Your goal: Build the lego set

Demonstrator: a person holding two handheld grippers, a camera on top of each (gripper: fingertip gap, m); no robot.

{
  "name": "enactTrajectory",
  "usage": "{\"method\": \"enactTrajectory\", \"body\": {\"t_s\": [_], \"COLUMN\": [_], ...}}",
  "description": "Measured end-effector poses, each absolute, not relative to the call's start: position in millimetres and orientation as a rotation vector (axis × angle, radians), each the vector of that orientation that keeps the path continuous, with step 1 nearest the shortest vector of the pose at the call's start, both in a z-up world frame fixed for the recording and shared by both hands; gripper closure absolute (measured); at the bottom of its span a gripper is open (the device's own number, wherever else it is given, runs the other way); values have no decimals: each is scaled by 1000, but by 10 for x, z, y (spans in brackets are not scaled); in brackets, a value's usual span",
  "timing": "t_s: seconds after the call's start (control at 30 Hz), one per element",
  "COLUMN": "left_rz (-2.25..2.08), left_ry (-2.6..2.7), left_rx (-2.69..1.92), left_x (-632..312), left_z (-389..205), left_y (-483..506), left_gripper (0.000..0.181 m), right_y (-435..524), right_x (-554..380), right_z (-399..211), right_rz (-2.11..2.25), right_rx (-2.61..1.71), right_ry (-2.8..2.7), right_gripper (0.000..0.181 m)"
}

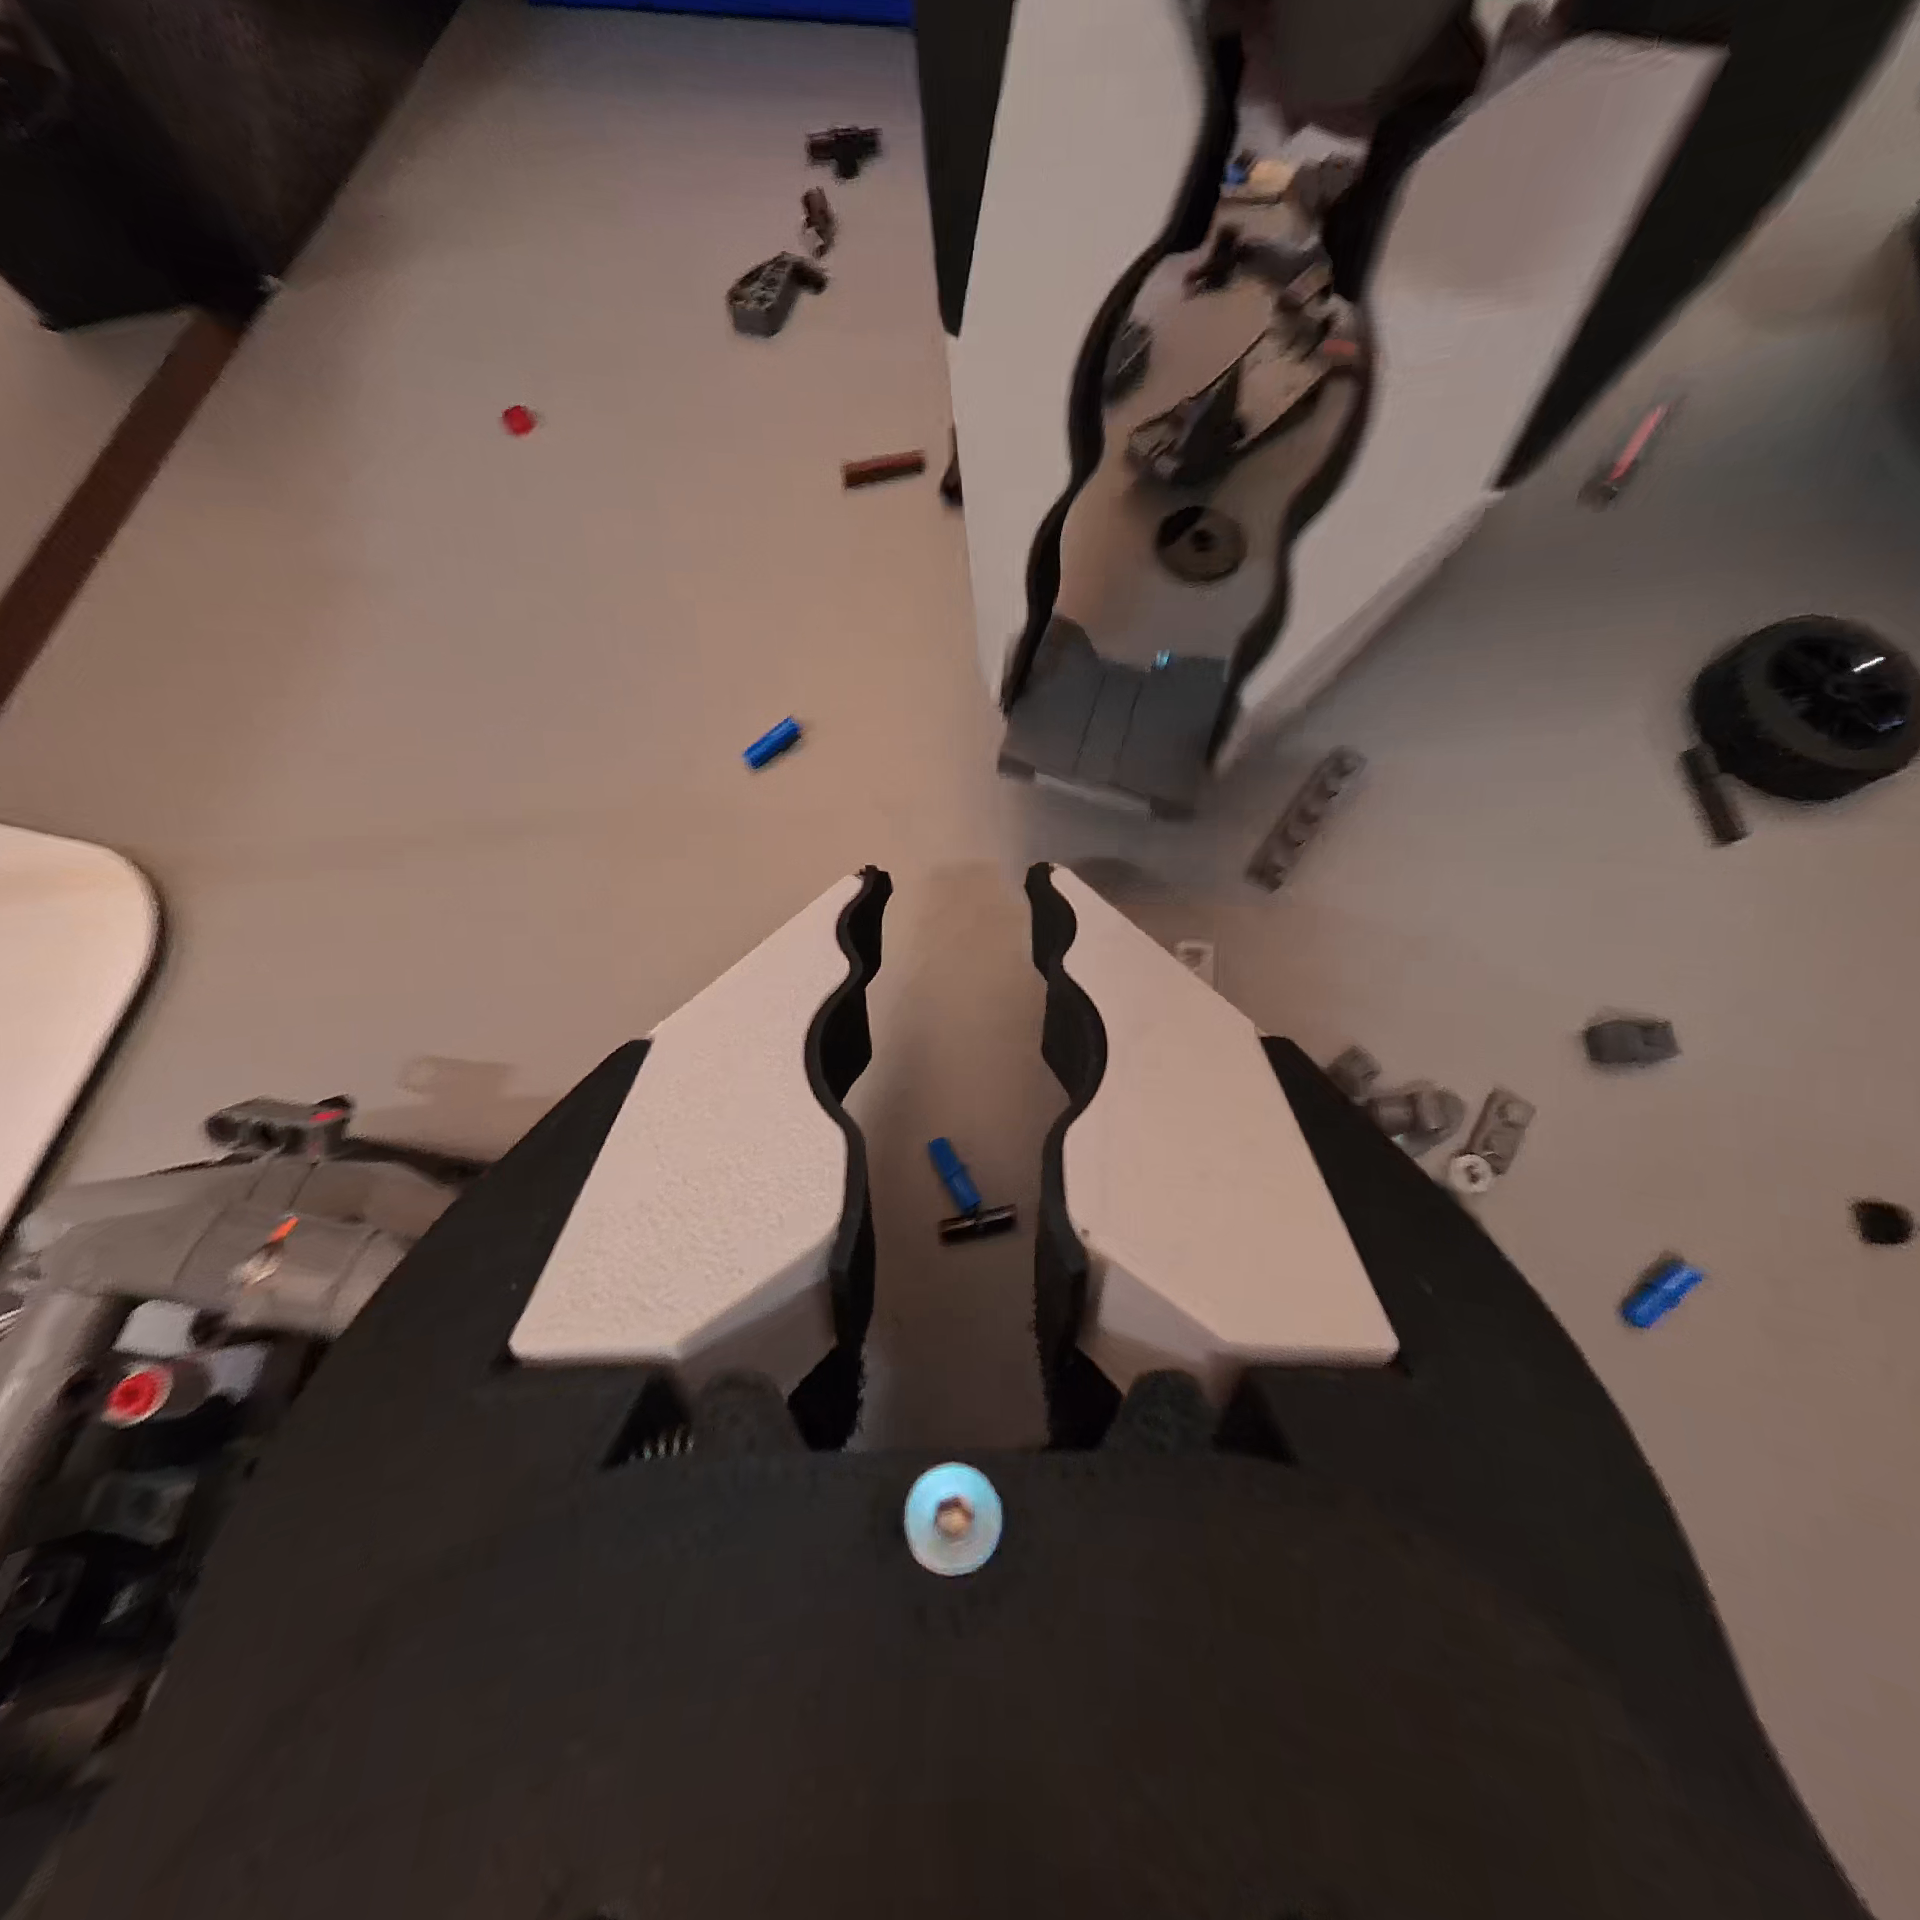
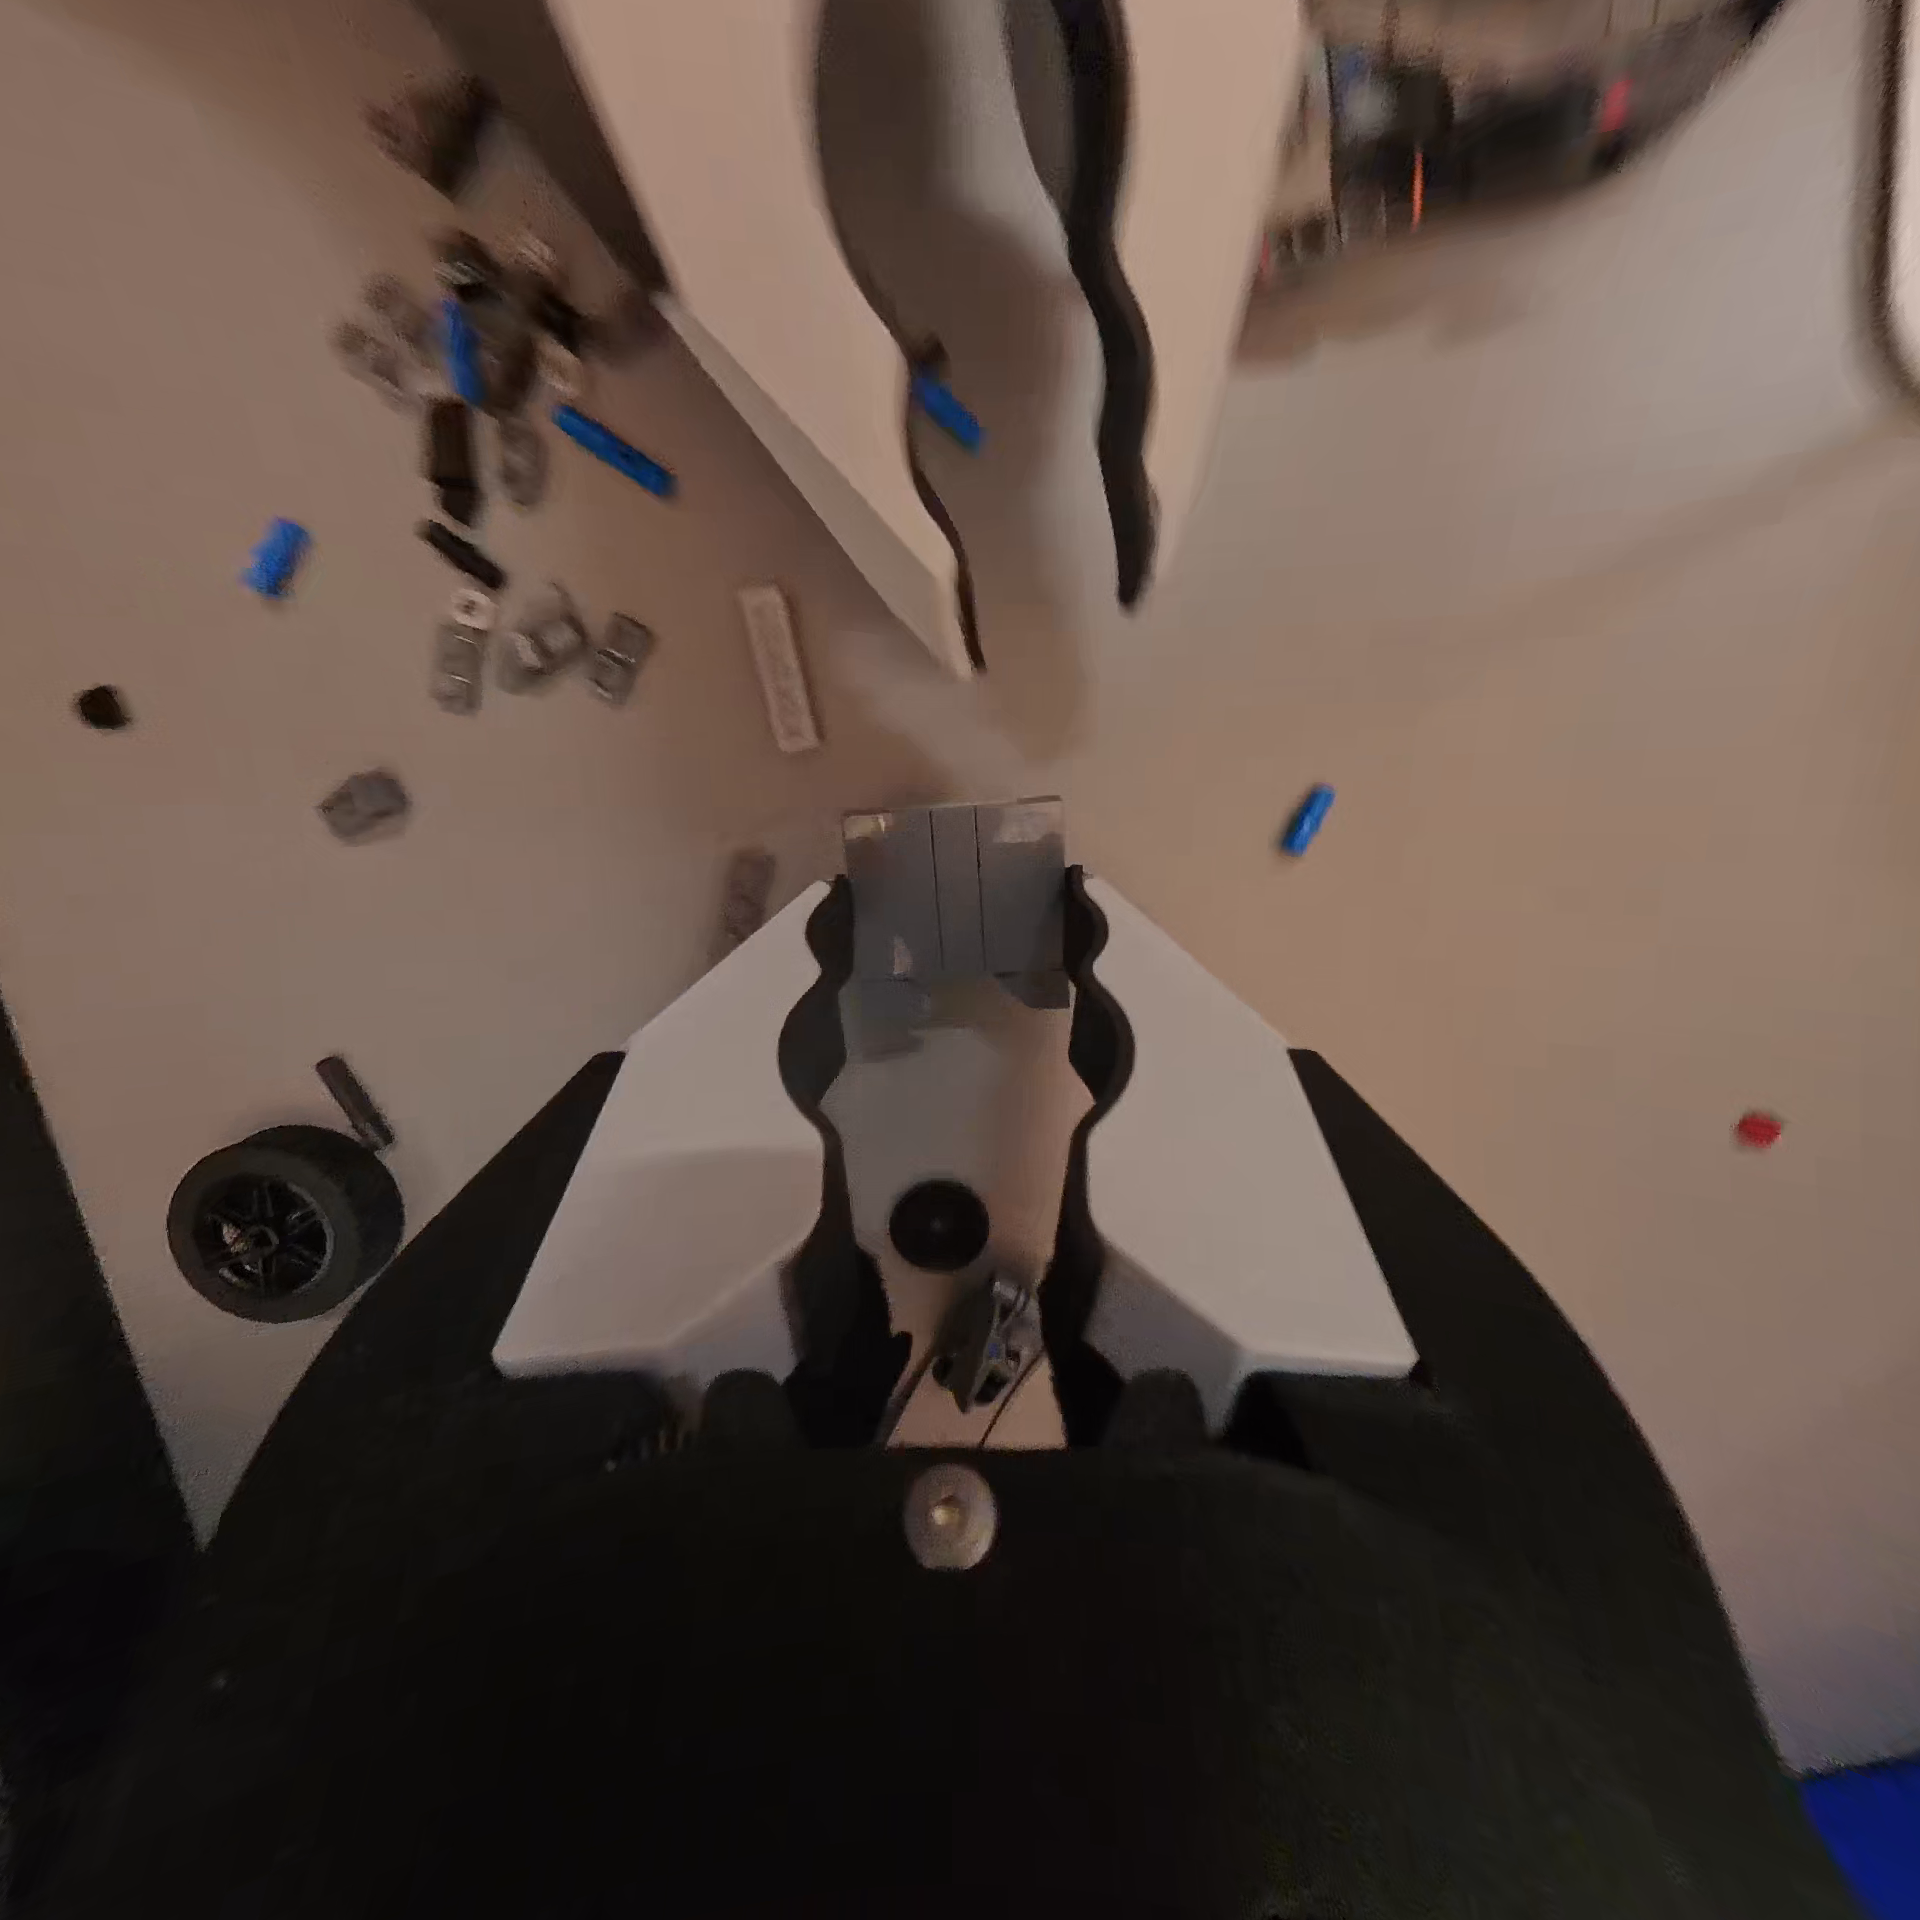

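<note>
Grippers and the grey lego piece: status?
Left gripper open, empty, over a blue pin. Right gripper shut on grey lego piece, off the table. Loose parts scattered; nothing between the two grippers.

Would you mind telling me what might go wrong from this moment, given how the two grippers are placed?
1. The right gripper pinches the grey sloped assembly only at its fingertips, so the assembly could twist or slip out.
2. The open left gripper faces it closely; the fingers might collide.
3. The blue pin and black pin lie loose under the left gripper and may get knocked away.
</note>
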State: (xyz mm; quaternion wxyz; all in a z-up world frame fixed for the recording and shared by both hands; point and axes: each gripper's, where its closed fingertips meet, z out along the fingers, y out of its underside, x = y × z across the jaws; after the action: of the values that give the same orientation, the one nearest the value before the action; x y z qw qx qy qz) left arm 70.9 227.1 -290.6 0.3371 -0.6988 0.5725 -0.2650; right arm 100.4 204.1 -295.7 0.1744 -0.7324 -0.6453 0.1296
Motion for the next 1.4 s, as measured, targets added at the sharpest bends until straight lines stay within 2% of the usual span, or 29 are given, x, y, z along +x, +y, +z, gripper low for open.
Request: {"method": "enactTrajectory", "body": {"t_s": [0.13, 0.2, 0.33, 0.5, 0.53, 0.73, 0.93, 1.0, 1.17, 1.4], "left_rz": [-912, -1066, -1369, -1499, -1511, -1374, -1458, -1479, -1435, -1317], "left_ry": [1455, 1431, 1397, 1344, 1330, 1169, 1054, 1051, 1143, 1269], "left_rx": [-1880, -1883, -1902, -1891, -1866, -1739, -1614, -1598, -1652, -1787], "left_x": [787, 814, 826, 811, 796, 726, 688, 711, 816, 831], "left_z": [-2821, -2755, -2636, -2556, -2508, -2216, -1985, -1978, -2150, -2488], "left_y": [2126, 2037, 1862, 1849, 1863, 2145, 2203, 2178, 2097, 2080], "left_gripper": [147, 154, 157, 169, 177, 177, 178, 178, 174, 159], "right_y": [1983, 1969, 1897, 1872, 1910, 2303, 2188, 2166, 2059, 1918], "right_x": [916, 906, 810, 714, 712, 883, 784, 778, 918, 1151], "right_z": [-2814, -2783, -2695, -2586, -2556, -2294, -2178, -2142, -2240, -2561], "right_rz": [254, 158, 83, 51, 51, 280, 807, 863, 970, 943], "right_rx": [-1849, -1760, -1617, -1536, -1546, -1808, -1907, -1910, -2038, -2267], "right_ry": [-1931, -1982, -2031, -2013, -1982, -1588, -1401, -1381, -1415, -1495], "right_gripper": [143, 143, 143, 143, 142, 141, 160, 170, 177, 177]}}
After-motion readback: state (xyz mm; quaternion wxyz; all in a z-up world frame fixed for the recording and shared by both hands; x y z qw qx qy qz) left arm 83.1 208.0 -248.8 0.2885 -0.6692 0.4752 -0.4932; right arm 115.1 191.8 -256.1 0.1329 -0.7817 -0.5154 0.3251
